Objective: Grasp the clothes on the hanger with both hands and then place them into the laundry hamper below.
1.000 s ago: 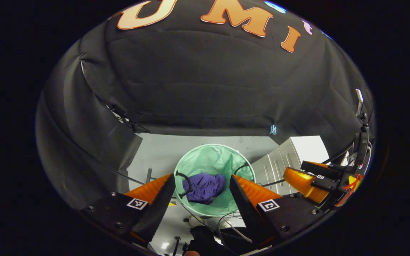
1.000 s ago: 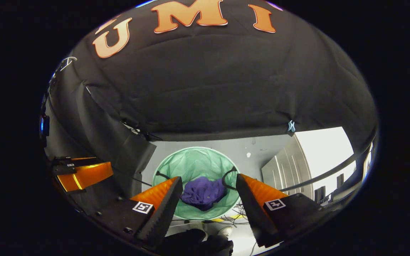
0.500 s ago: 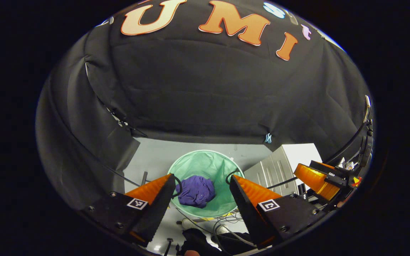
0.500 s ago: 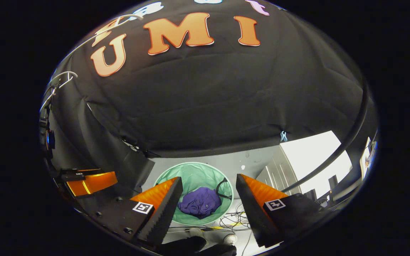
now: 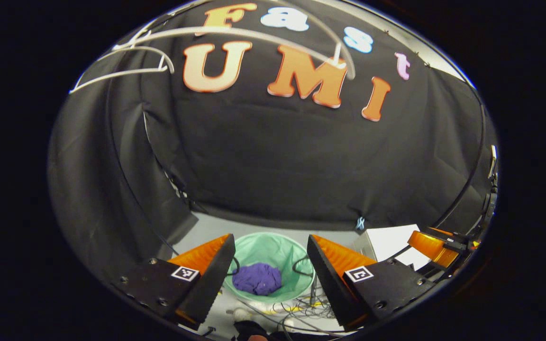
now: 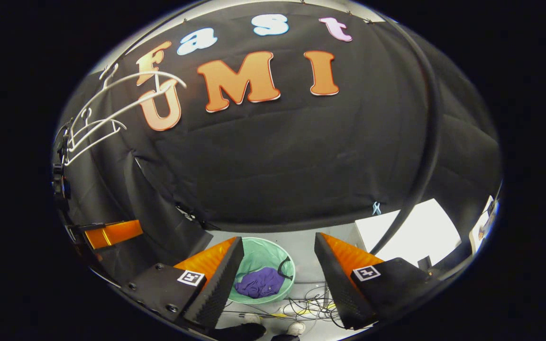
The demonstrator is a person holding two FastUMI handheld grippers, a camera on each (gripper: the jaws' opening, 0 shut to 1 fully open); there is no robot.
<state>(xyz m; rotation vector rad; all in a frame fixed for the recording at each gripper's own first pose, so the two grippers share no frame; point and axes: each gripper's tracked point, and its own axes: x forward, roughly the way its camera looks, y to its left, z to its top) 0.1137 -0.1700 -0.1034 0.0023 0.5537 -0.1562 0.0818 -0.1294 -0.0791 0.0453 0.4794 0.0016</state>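
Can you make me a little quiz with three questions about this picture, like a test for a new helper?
1. True or false: the purple clothes lie inside the green laundry hamper.
2. The white hangers up high are: A) bare, B) holding a shirt, C) lying in the hamper.
3. Fill in: the left gripper and the right gripper both have their fingers ____.

Key: 1 true; 2 A; 3 open, with nothing held between them.
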